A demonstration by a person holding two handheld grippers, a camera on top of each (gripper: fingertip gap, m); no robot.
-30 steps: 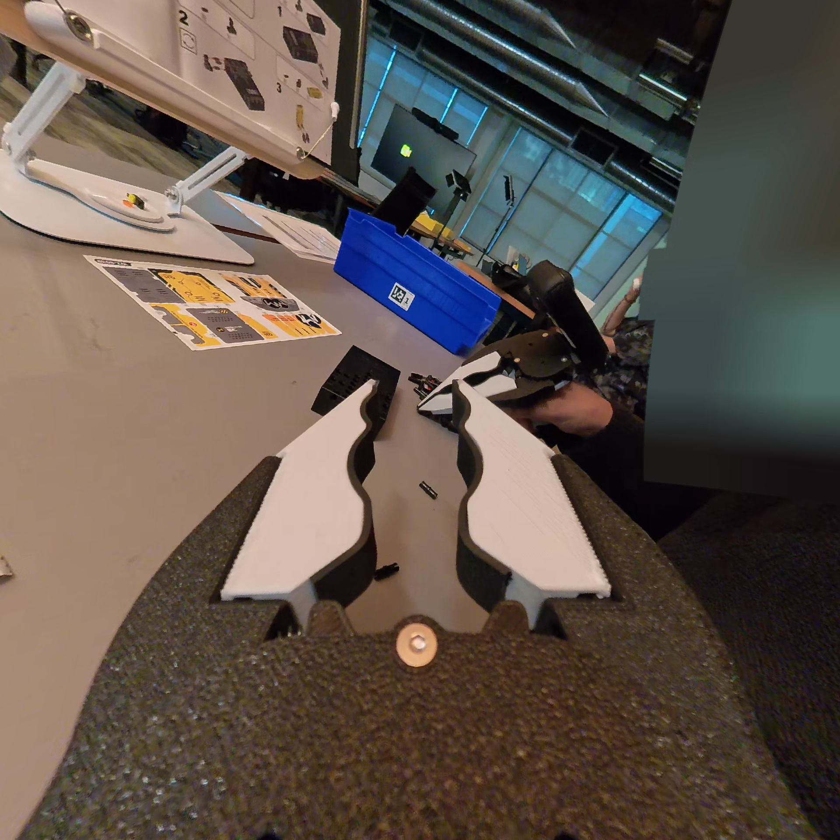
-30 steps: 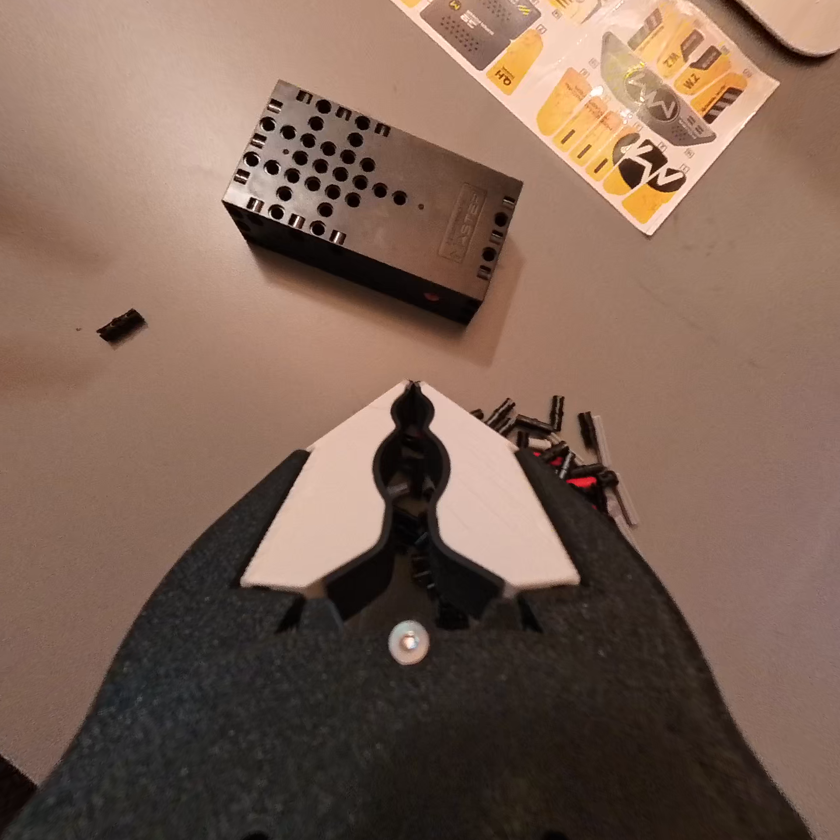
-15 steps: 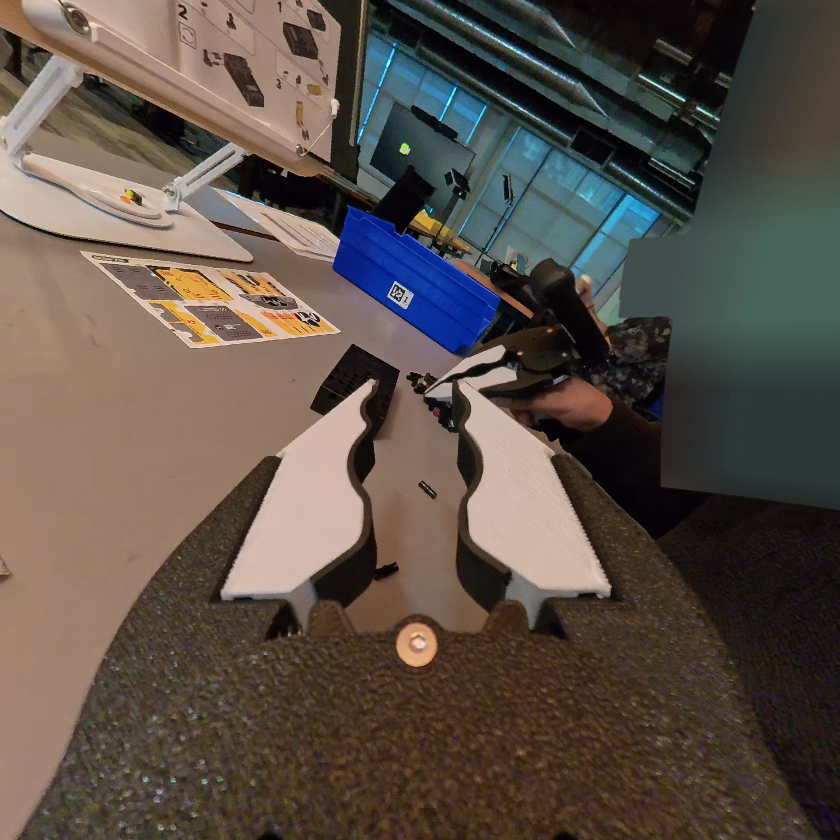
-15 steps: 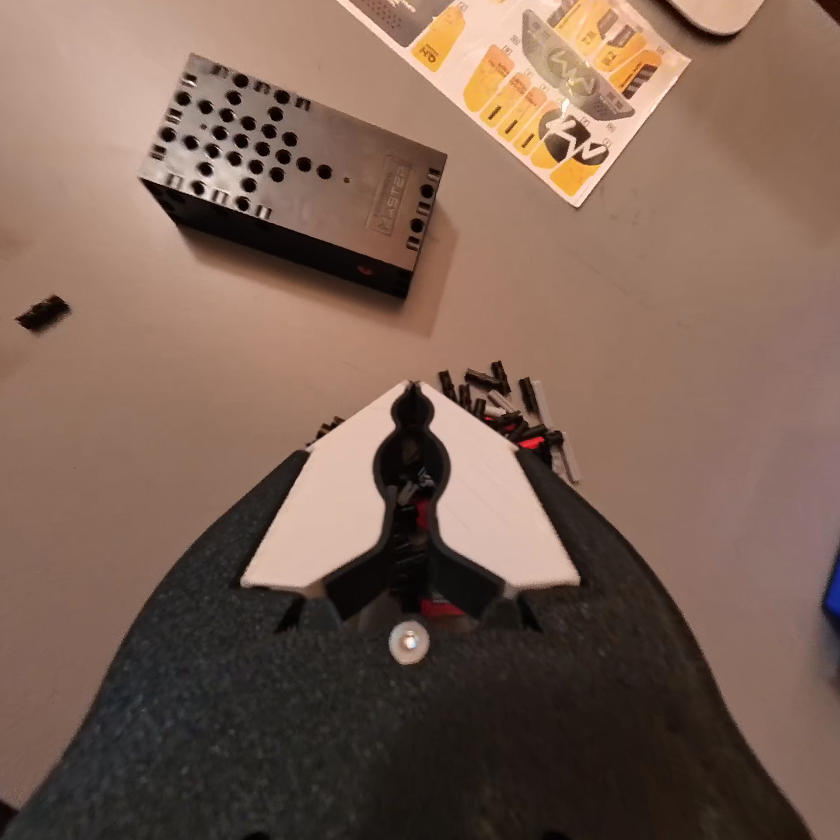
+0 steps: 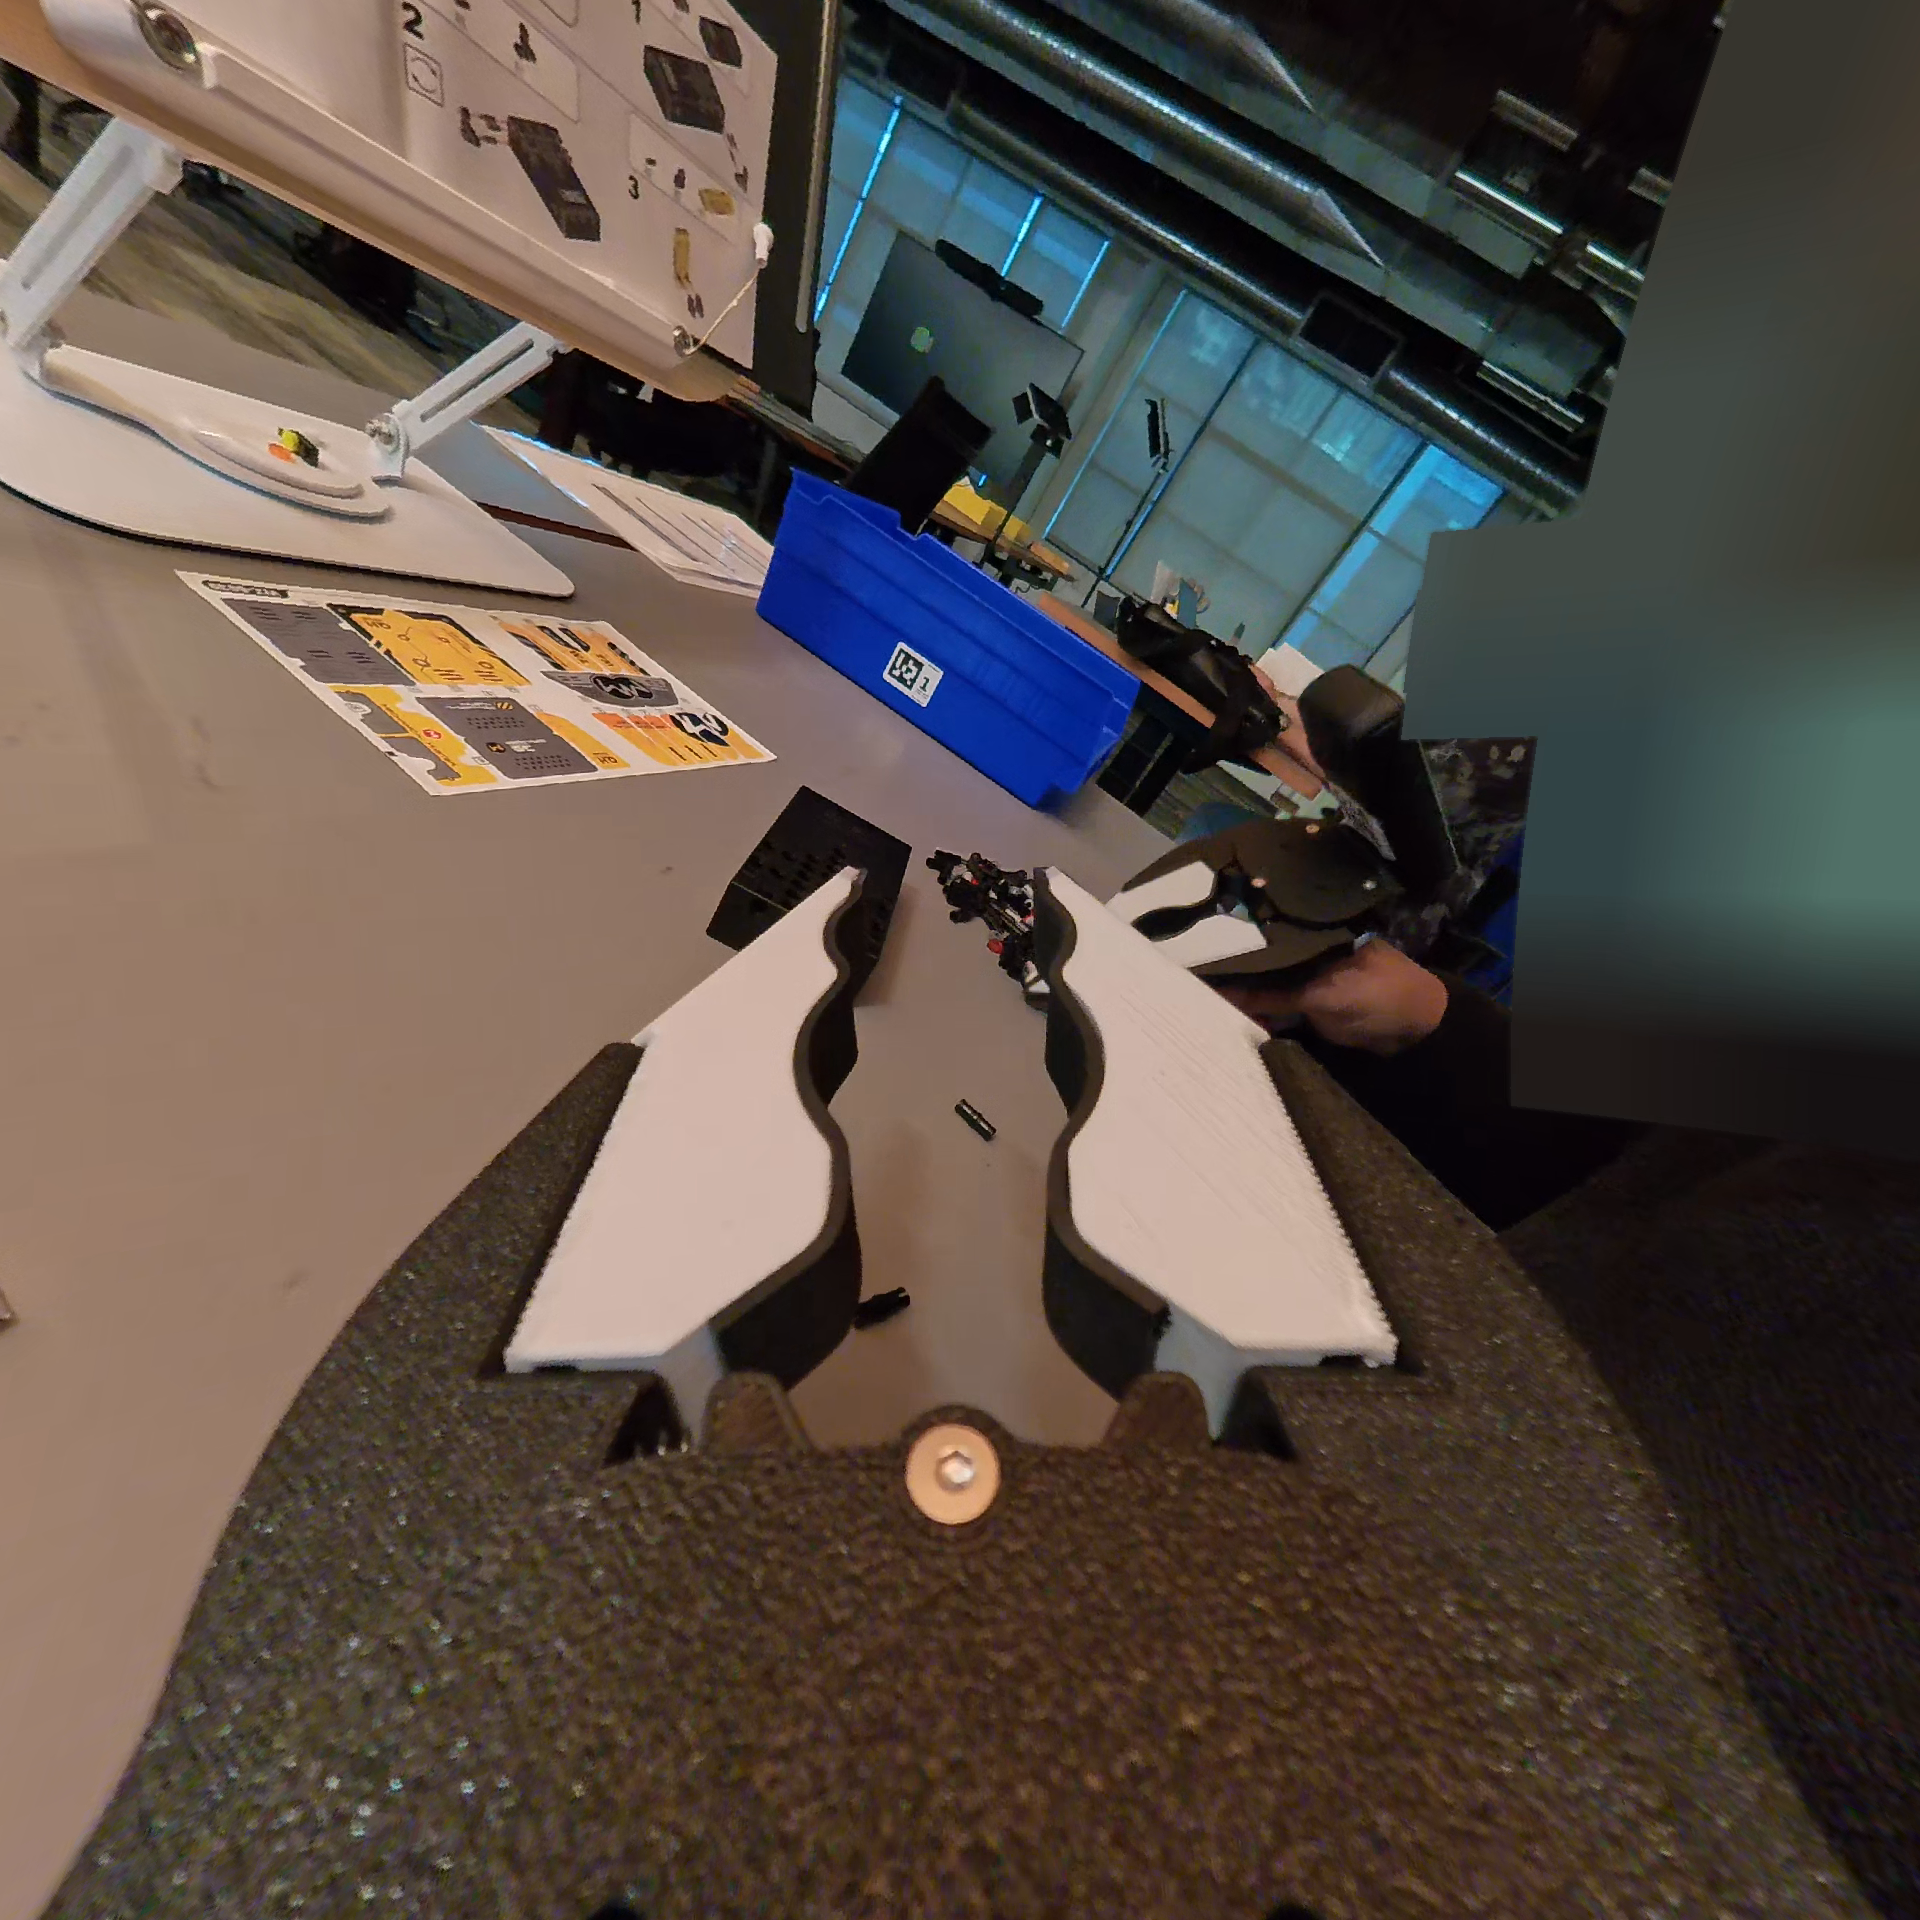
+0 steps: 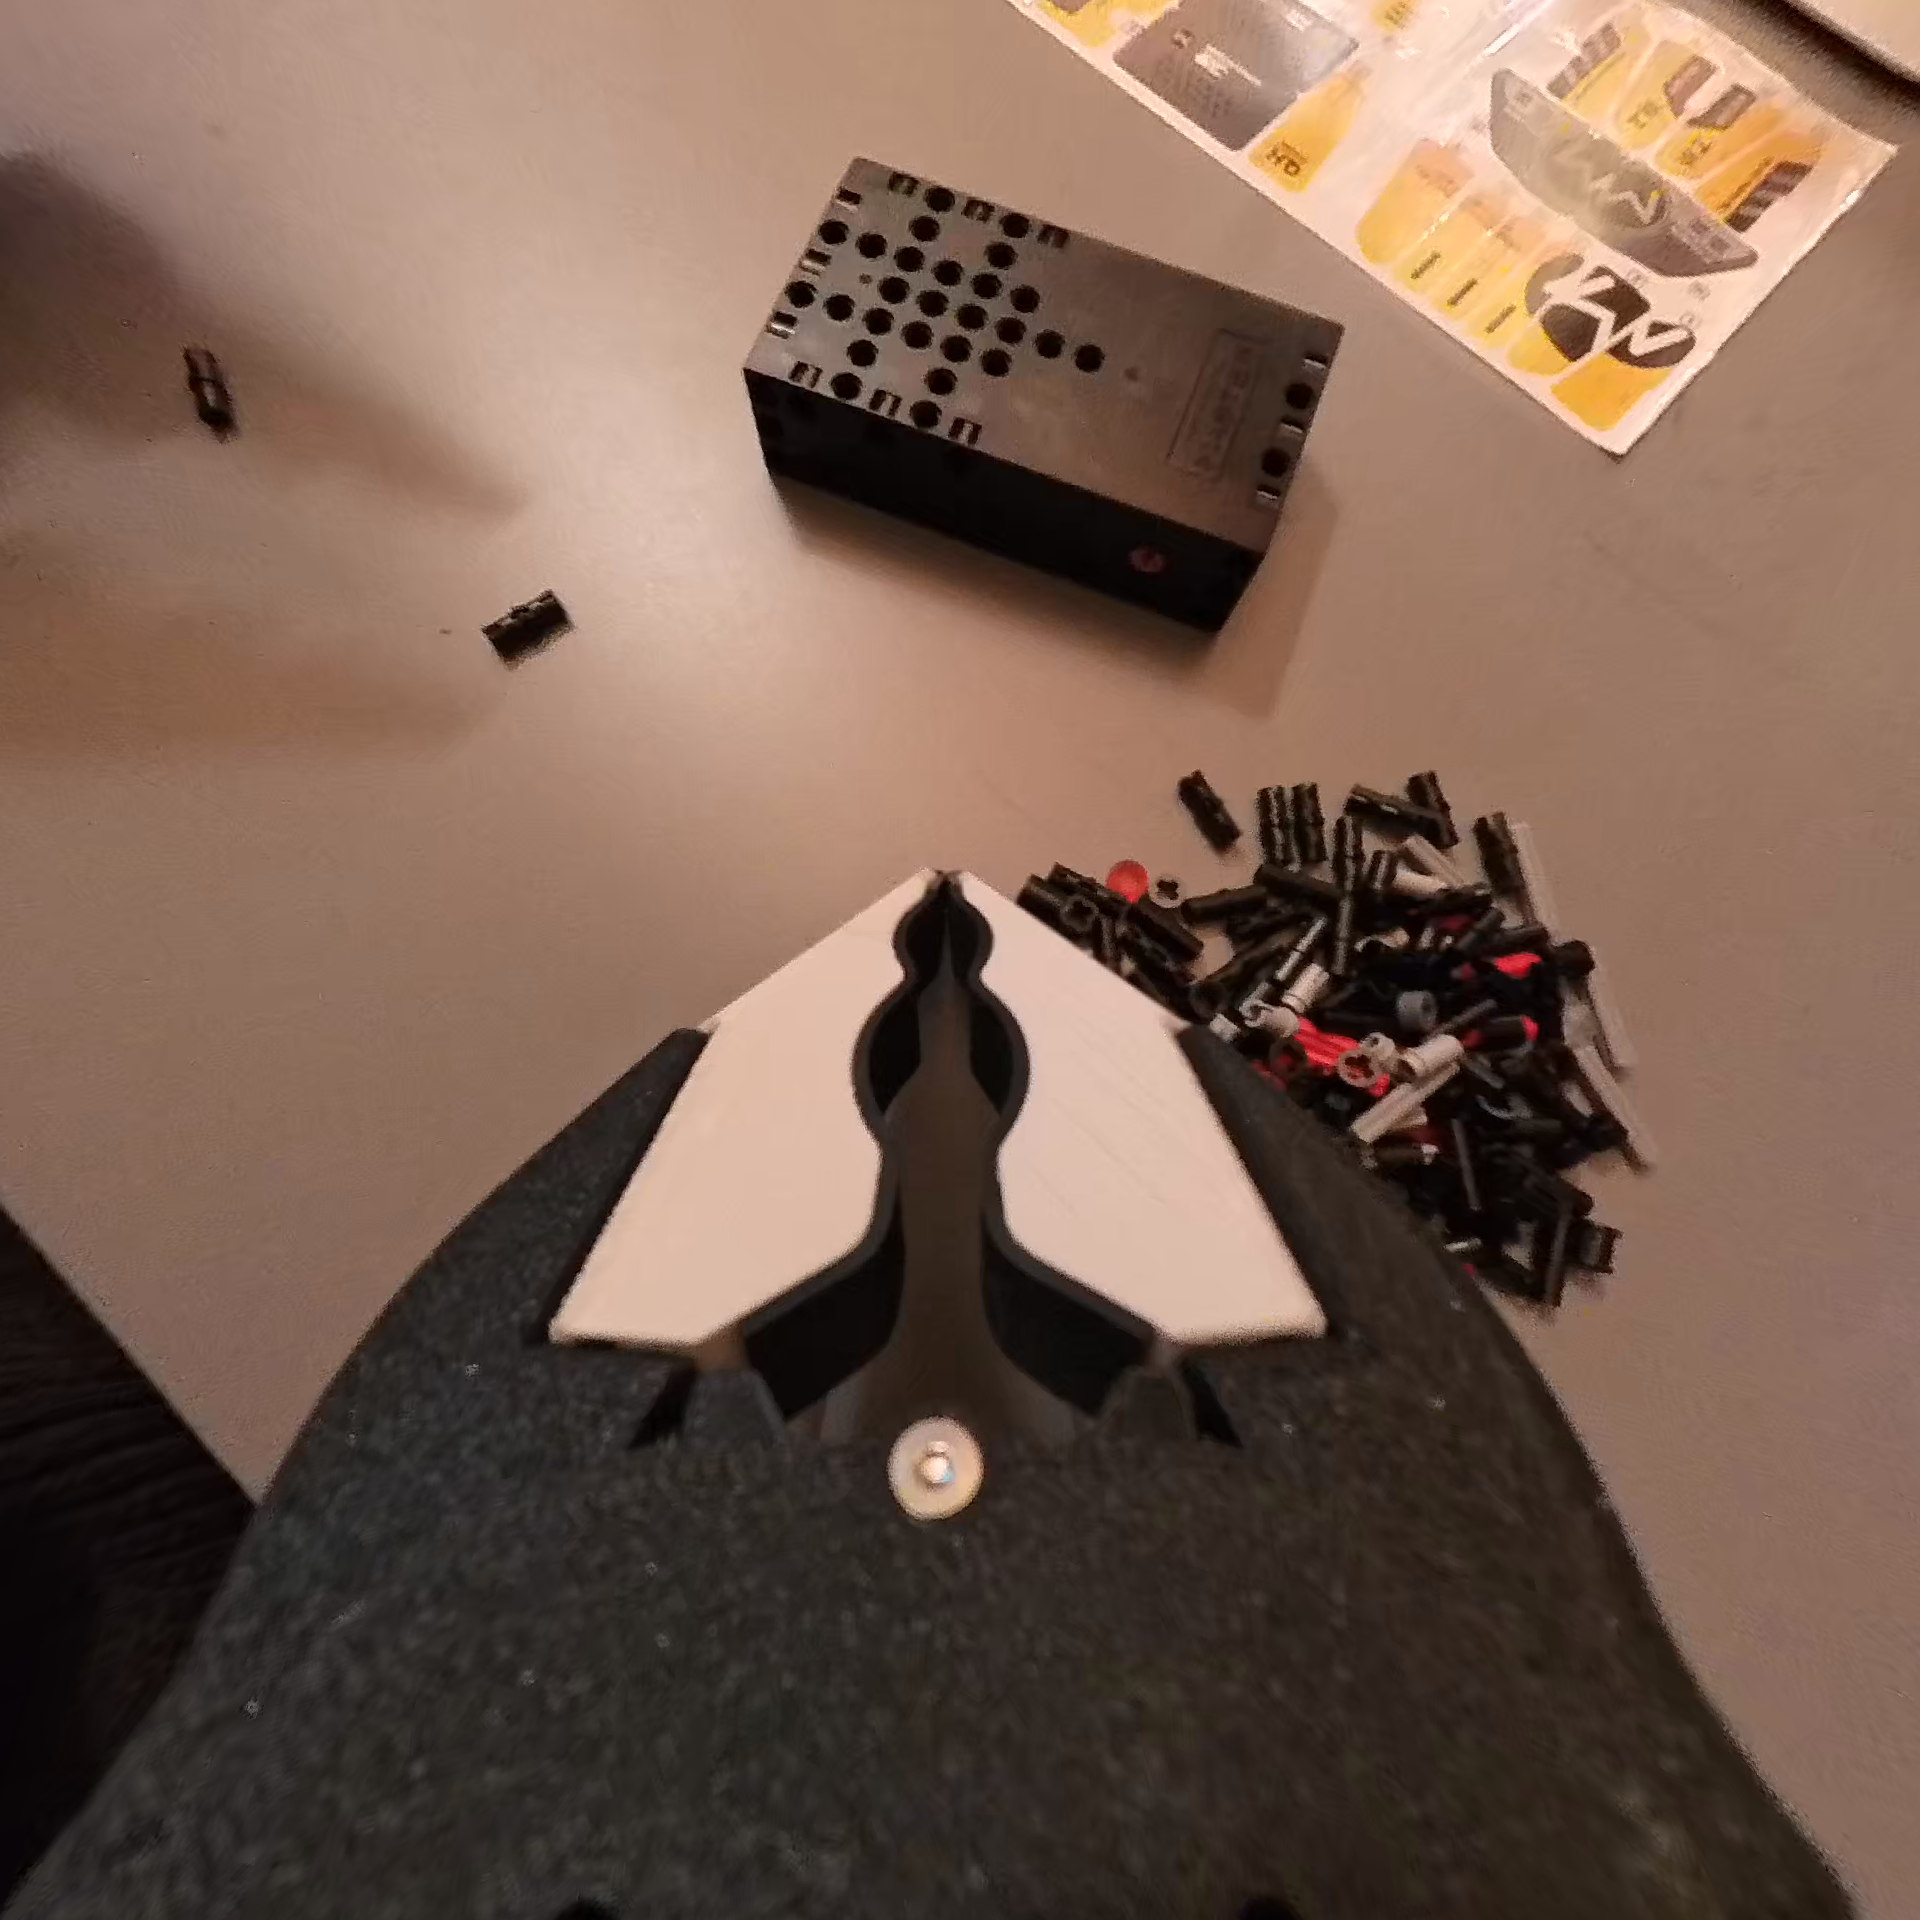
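My left gripper [image 5: 948, 883] is open and empty, low over the grey table [image 5: 312, 987]. A small black pin [image 5: 975, 1119] lies on the table between its fingers, and another pin [image 5: 883, 1304] lies near the base of the left finger. Beyond its tips are a black perforated box [image 5: 805, 862] and a pile of small black, red and grey pins [image 5: 987, 894]. My right gripper [image 6: 945, 878] is shut, with nothing visible between its tips. It sits just left of the pile [image 6: 1382, 1018] and in front of the box [image 6: 1039, 384]. It also shows in the left wrist view [image 5: 1226, 914], held by a hand [image 5: 1340, 997].
Two loose pins [image 6: 527, 625] [image 6: 208, 390] lie left of the box. A yellow and grey sticker sheet [image 5: 468, 675] lies farther back, with a blue bin [image 5: 945, 675] to its right. A white stand [image 5: 208, 468] holding an instruction sheet [image 5: 582, 135] is at the far left. Tip to tip, the grippers are about 20 cm apart.
My right gripper, still shut, has drawn back and to the left off the pin pile, which now lies uncovered to its right. My left gripper has stayed open and still.
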